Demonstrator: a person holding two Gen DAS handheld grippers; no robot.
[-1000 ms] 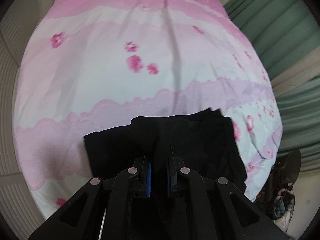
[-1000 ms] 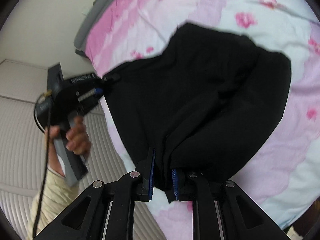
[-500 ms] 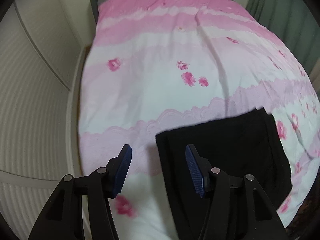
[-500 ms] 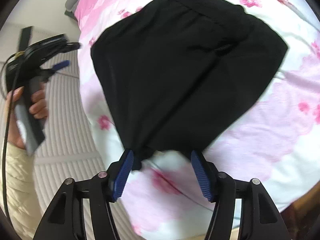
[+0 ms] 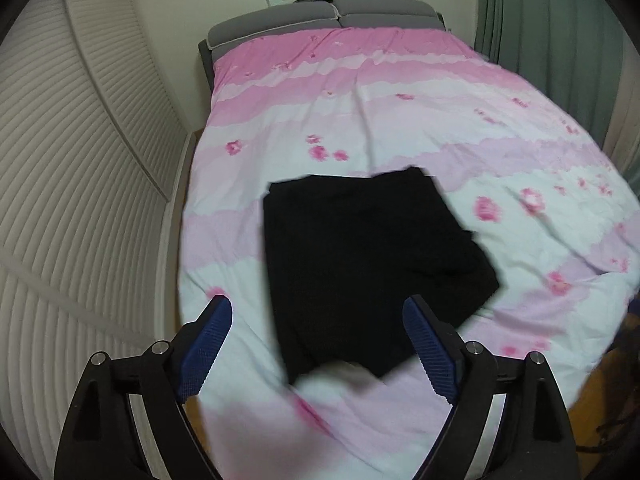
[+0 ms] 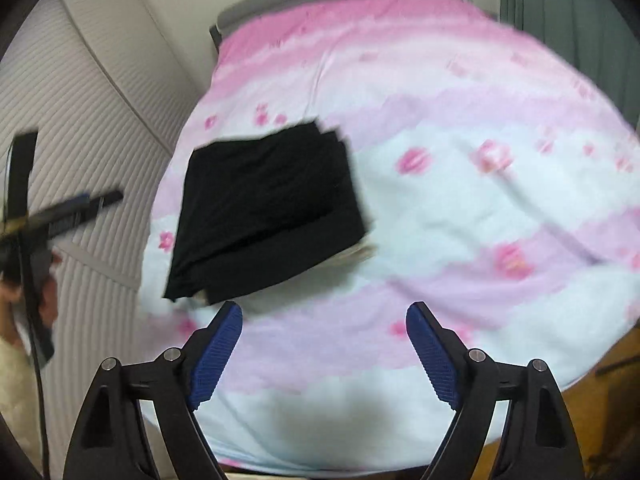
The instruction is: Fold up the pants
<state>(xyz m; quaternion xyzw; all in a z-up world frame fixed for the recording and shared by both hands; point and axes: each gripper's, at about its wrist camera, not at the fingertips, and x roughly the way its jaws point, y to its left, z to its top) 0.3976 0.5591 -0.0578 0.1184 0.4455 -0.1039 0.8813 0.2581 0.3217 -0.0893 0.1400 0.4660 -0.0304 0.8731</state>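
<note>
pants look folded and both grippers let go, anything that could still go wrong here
1. The pants lie near the left edge of the bed; a nudge could slide them off.
2. A pale lining peeks out at the near edge, so the layers look uneven and might spring open.
3. Both the left gripper and right gripper have just been opening, nothing between them; a low finger could snag the fabric.
</note>
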